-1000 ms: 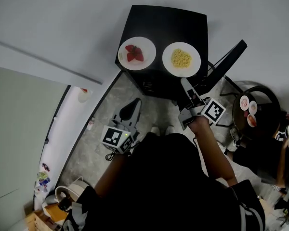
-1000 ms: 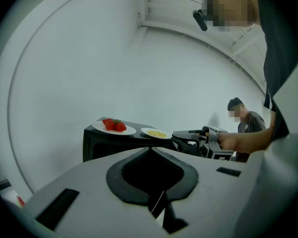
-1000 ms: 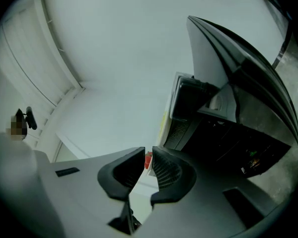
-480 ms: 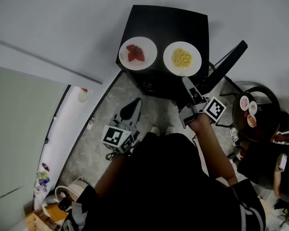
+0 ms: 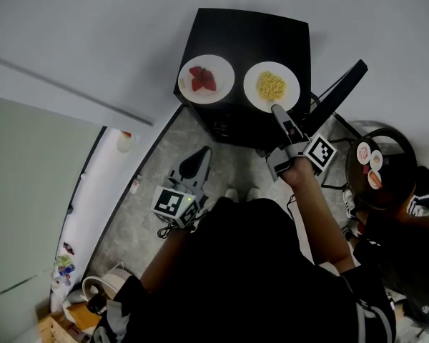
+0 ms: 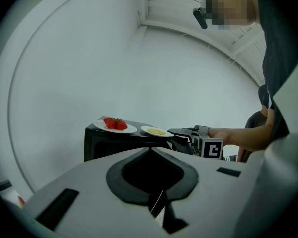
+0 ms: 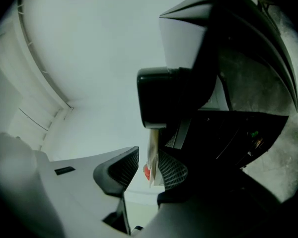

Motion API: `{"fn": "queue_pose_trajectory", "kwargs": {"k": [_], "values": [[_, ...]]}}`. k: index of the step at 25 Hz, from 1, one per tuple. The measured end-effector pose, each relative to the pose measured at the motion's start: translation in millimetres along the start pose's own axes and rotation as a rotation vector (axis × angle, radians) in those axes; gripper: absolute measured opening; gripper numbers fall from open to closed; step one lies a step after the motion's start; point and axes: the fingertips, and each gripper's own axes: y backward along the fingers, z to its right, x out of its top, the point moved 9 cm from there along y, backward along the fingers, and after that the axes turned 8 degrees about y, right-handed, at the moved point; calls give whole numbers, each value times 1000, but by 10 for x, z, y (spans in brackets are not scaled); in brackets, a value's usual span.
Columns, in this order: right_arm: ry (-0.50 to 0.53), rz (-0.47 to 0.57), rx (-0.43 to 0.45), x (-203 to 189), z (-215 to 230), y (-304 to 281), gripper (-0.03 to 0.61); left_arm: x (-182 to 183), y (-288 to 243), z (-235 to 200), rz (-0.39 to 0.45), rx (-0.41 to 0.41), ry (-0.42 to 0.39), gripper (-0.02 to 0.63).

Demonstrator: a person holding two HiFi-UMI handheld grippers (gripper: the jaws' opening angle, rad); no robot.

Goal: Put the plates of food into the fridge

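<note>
Two white plates stand side by side on top of a low black cabinet (image 5: 250, 38). The left plate (image 5: 206, 79) holds strawberries, the right plate (image 5: 272, 86) holds yellow noodles. My right gripper (image 5: 277, 111) is open at the noodle plate's near edge. In the right gripper view its jaws (image 7: 148, 165) straddle the thin white rim (image 7: 152, 150), with a gap on one side. My left gripper (image 5: 197, 161) hangs low over the floor, shut and holding nothing. Its view shows both plates (image 6: 115, 128) (image 6: 155, 131) and the right gripper (image 6: 185, 135) at the noodle plate.
A small dark round table (image 5: 386, 184) with little dishes stands at the right, with a person (image 5: 415, 213) beside it. A black slanted bar (image 5: 336, 95) rises right of the cabinet. A white wall lies behind it, and clutter (image 5: 86, 291) at the lower left.
My right gripper has moved forward and up to the noodle plate, and its jaws now sit round the near rim. The left gripper has stayed put.
</note>
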Motion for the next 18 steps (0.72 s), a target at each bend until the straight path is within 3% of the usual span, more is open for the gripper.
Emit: {"fn": "queue_pose_trajectory", "kwargs": {"k": [4,5,18], "values": [[-8,-11,-10,5,23,-3,99,6,31,32,-5,3,-1,23],[-11,-13,-12,4,25,0,58,4,37,37,-6,3,-1,23],[10,-81,4,-89,-77,141,52,-39,85,124,13,-4,-10,23]]}}
